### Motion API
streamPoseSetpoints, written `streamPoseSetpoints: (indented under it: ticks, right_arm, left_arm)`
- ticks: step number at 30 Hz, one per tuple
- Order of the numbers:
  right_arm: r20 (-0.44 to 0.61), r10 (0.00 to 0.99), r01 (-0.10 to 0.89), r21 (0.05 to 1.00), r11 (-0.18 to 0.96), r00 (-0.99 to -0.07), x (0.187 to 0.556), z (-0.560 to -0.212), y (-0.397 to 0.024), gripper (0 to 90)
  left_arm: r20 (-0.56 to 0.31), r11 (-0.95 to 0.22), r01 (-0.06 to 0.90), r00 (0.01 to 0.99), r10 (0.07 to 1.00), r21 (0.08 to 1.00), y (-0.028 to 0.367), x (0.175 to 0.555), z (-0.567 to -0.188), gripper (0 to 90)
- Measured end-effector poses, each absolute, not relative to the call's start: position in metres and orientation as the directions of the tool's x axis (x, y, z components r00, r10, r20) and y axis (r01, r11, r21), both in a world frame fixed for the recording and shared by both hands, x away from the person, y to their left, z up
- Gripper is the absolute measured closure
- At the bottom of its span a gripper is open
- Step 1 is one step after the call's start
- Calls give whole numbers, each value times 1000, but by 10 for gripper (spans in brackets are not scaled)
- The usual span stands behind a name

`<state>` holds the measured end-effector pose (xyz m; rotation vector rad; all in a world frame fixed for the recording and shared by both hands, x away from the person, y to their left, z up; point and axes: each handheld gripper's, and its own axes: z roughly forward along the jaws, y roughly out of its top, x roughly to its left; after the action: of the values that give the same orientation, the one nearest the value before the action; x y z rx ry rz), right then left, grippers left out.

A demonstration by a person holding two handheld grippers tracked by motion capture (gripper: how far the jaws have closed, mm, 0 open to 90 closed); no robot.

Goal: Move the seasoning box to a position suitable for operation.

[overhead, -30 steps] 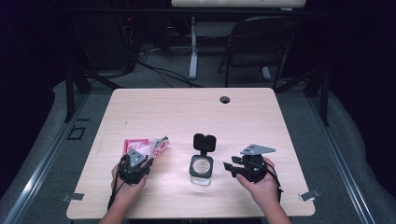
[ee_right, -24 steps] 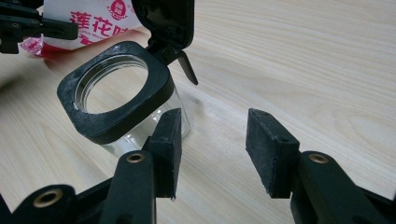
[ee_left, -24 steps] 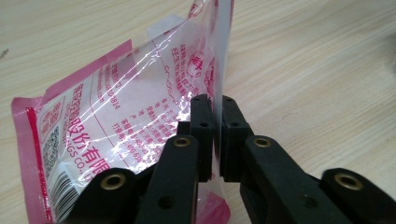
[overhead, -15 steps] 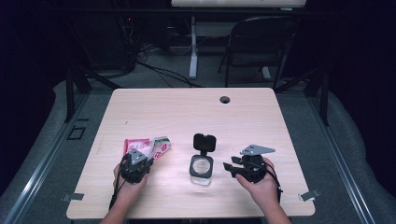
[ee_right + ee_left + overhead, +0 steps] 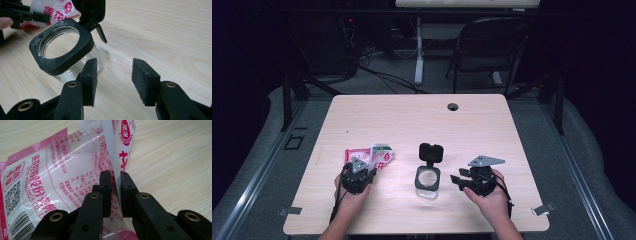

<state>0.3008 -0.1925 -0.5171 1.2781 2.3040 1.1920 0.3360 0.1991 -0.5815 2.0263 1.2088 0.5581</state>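
Plastic crinkles as my left gripper (image 5: pixel 115 195) clamps the pink-and-white packet (image 5: pixel 50 177) by its upturned edge, near the table's (image 5: pixel 412 115) front left; best to lift slowly so the film doesn't slip. My right gripper (image 5: pixel 113 80) hangs open just beside the clear jar (image 5: pixel 62 47), lid flipped back. One packet, one jar, two grippers.
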Motion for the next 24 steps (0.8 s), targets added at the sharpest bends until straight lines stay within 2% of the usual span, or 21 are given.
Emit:
streamPoseSetpoints:
  ticks: [15, 24]
  right_arm:
    - [168, 797, 593, 758, 272, -580, 302, -518, -194, 560]
    - [167, 799, 593, 759, 270, -577, 302, -518, -197, 560]
  left_arm:
    - [2, -293, 564, 458, 889, 772, 201, 334, -578, 895]
    - [-77, -204, 554, 441, 894, 807, 217, 329, -561, 897]
